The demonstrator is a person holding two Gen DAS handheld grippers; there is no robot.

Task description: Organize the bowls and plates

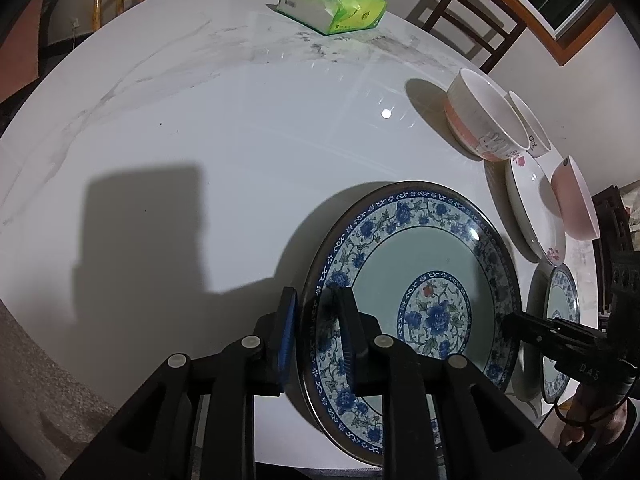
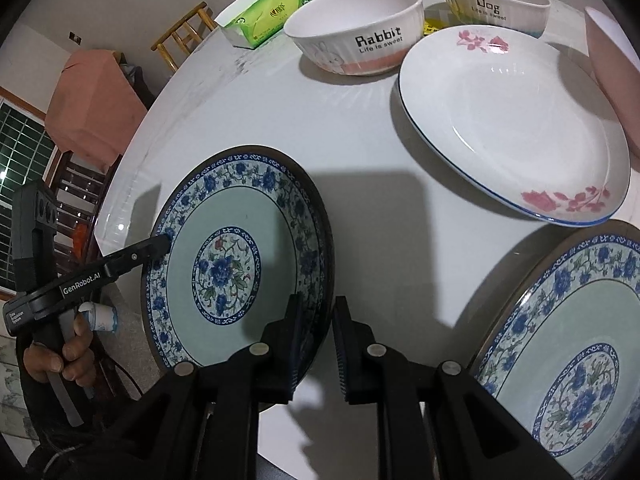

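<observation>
Grip check: left tool (image 1: 318, 296) closed on one rim of the blue floral plate (image 1: 400, 256), right tool (image 2: 316, 300) clamped on the opposite rim, so the plate spans between both tools; cannot tell whether it rests on the table (image 1: 200, 120) or is just clear of it. Matching blue plate (image 2: 580, 320) lies right of the right tool, close by, so that hand is nearer. Judged next move: carry rightward to stack. White rose plate (image 2: 500, 120) lies ahead-right, Rabbit bowl (image 2: 352, 20) farther ahead; open room ahead-left of the left tool
</observation>
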